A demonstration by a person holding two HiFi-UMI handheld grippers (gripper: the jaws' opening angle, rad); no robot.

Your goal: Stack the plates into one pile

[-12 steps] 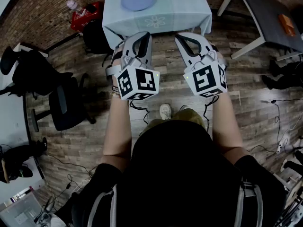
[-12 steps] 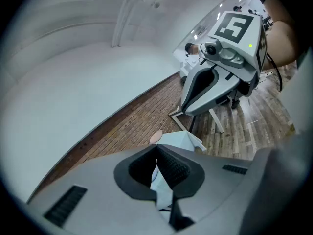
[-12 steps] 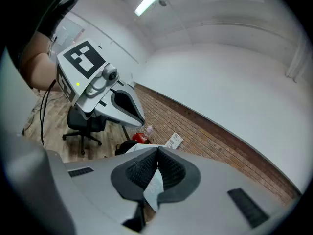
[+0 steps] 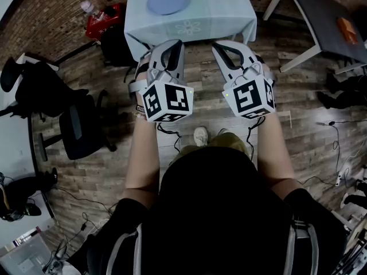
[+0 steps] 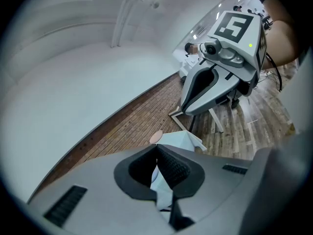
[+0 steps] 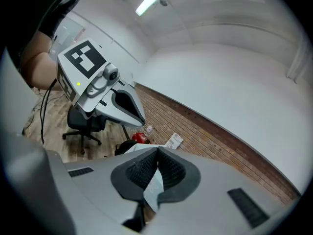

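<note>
Plates, two, lie unstacked on the table's left half, and nothing has shifted since a moment ago: left gripper and right gripper hang short of its near edge, both closed and empty, so stacking has not begun.

**Bright, even room light; heavy fisheye bend**

My feeds are lit evenly by a ceiling tube lamp, which burns out to white glare in both gripper views. Shadows are soft and faint. In the head view the person's dark torso reads almost black, while the wooden floor is sharp. All three views curve hard at the edges and have dark corners.
</note>
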